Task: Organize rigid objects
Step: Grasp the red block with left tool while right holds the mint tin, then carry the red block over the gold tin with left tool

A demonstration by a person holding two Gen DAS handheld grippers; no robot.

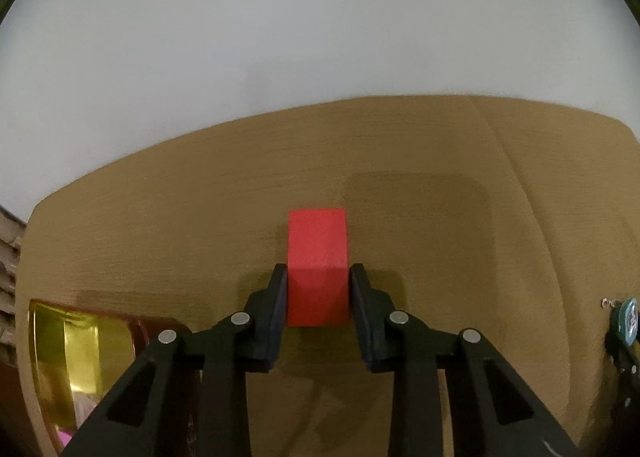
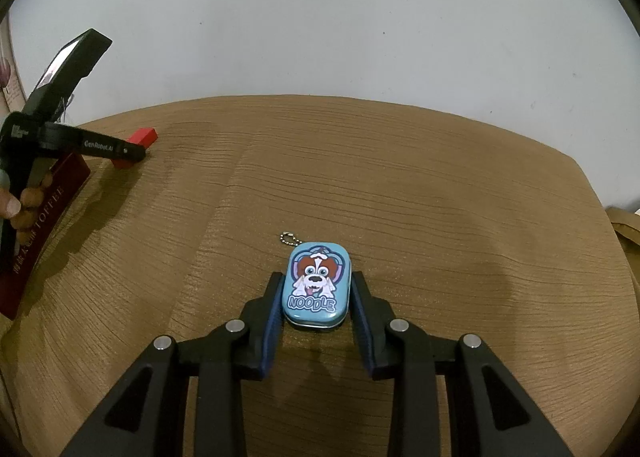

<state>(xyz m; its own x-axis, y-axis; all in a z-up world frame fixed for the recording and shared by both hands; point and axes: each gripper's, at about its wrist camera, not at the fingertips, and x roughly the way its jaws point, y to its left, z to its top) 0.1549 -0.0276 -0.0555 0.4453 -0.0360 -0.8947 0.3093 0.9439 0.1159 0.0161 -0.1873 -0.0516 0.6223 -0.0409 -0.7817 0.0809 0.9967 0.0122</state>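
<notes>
My left gripper [image 1: 318, 271] is shut on a red block [image 1: 318, 257], its pads pressed on both sides, low over the brown tablecloth [image 1: 440, 217]. In the right wrist view the left gripper [image 2: 132, 151] and the red block [image 2: 138, 139] show at far left. My right gripper [image 2: 318, 279] is shut on a small blue tin [image 2: 316, 283] printed with a cartoon dog and "NOODLE"; both pads touch its sides. A bead chain [image 2: 287, 239] trails from the tin's far end. The tin rests on or just above the cloth.
An open gold-lined tin box [image 1: 80, 357] lies at lower left in the left wrist view. A dark red "TOFFEE" lid [image 2: 44, 217] lies at the left in the right wrist view. A white wall [image 2: 320, 17] stands behind the table. The cloth has folds.
</notes>
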